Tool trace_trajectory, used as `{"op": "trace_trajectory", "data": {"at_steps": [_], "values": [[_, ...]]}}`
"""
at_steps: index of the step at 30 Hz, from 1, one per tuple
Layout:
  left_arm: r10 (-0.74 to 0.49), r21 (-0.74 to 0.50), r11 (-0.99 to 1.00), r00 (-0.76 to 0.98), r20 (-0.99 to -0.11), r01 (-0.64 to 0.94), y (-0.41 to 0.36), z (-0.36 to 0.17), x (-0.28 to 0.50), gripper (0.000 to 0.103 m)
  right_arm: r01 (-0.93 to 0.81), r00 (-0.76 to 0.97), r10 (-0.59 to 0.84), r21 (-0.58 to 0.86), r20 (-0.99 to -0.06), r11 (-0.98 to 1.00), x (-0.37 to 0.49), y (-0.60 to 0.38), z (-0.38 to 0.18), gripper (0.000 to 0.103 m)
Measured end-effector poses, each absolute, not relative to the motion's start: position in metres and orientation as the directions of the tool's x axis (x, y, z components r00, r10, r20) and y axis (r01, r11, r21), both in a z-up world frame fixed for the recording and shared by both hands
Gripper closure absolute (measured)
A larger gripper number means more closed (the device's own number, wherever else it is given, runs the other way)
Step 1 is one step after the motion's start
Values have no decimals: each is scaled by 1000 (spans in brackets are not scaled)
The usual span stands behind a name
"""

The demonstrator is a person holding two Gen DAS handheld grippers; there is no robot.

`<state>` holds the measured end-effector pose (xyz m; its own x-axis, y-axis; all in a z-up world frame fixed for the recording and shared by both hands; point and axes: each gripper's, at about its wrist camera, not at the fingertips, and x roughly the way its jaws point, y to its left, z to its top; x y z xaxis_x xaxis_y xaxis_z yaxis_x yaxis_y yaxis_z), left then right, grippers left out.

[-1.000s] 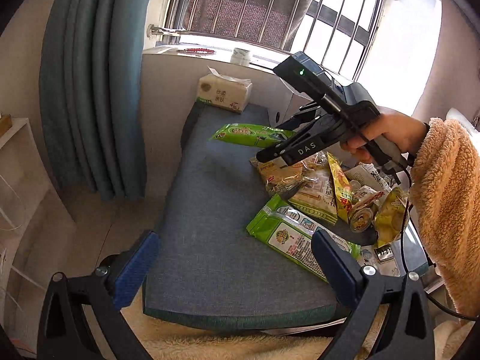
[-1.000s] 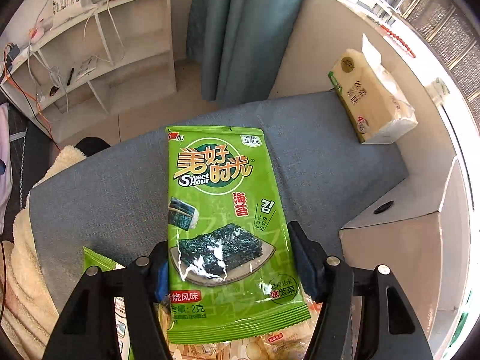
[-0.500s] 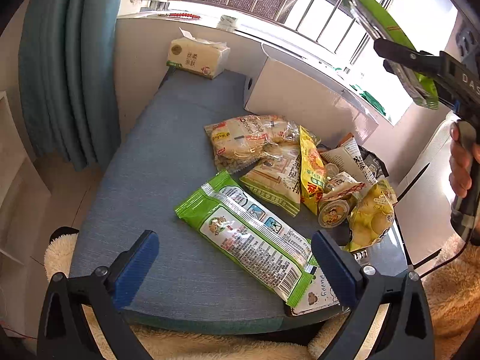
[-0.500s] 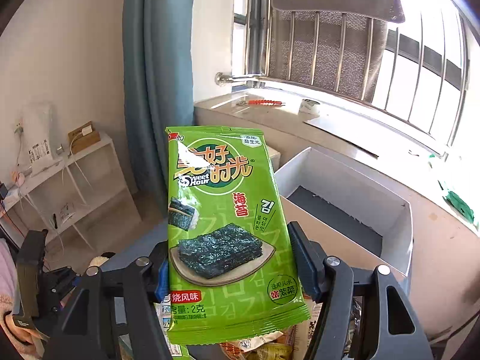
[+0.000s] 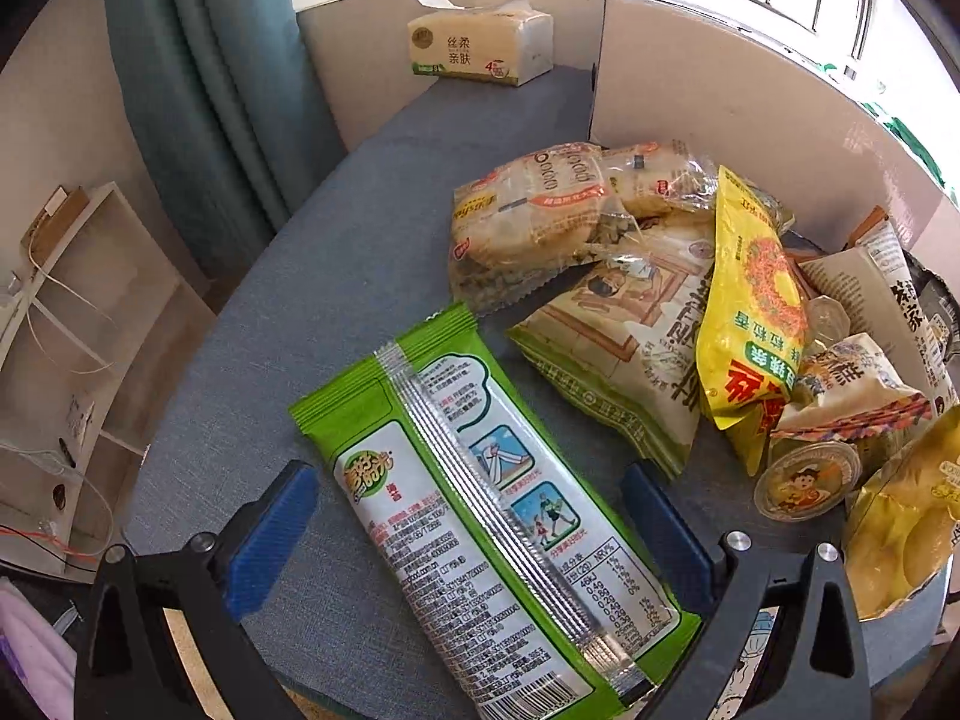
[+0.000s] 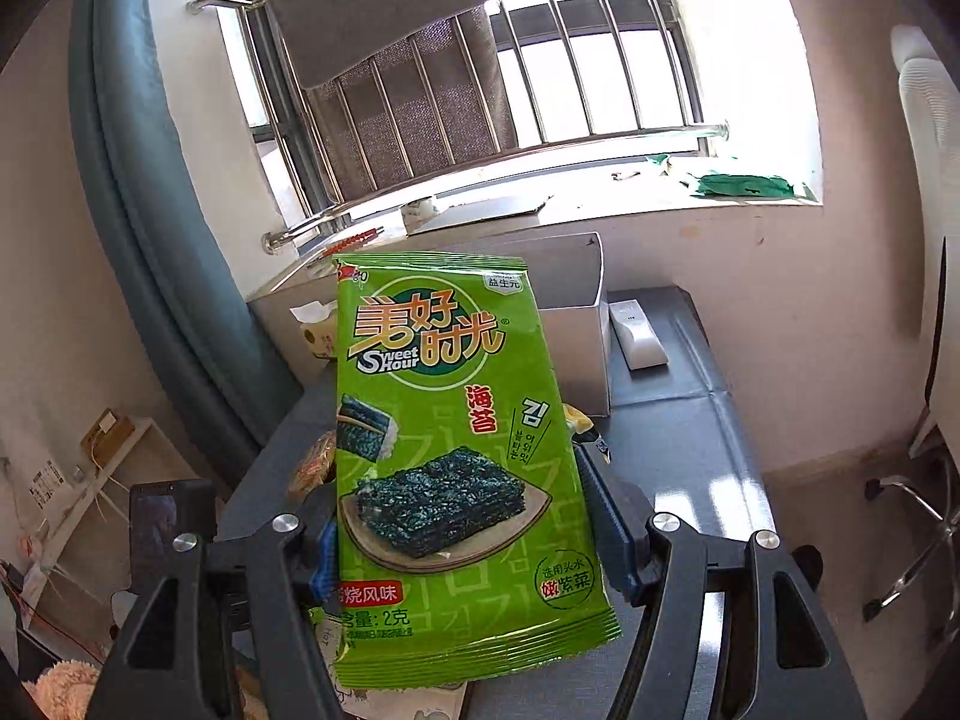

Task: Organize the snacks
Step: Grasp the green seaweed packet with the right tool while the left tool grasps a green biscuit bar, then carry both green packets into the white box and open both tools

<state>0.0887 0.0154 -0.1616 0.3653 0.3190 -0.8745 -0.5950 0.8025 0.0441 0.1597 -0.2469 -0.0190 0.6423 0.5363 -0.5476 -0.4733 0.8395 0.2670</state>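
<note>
Grey fabric table (image 5: 312, 312) under a barred window (image 6: 570, 60), teal curtain (image 5: 222, 90) beside it. Right tool (image 6: 456, 546) is clamped on an upright green seaweed packet (image 6: 456, 450), front side showing. Only the left view shows the left tool (image 5: 474, 528), spread wide around a second green packet (image 5: 480, 516) lying back-up, beside heaped snack bags (image 5: 660, 300) and a tissue pack (image 5: 480, 48).

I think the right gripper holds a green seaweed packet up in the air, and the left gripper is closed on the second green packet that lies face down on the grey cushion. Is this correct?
Not quite. The left gripper is open: in the left wrist view its blue pads stand on either side of the face-down green packet without pinching it. The rest holds: the right gripper holds the seaweed packet up, and the other lies on the grey cushion.
</note>
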Motion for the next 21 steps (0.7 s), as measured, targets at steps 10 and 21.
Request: {"op": "trace_trajectory", "data": {"at_steps": [10, 21], "values": [[231, -56, 845, 457, -859, -532, 42, -156, 58, 37, -504, 618, 574, 290, -537, 814, 157, -251, -32, 32], [168, -157, 910, 688, -706, -383, 67, -88, 39, 38, -517, 561, 597, 321, -574, 794, 168, -232, -52, 35]]}}
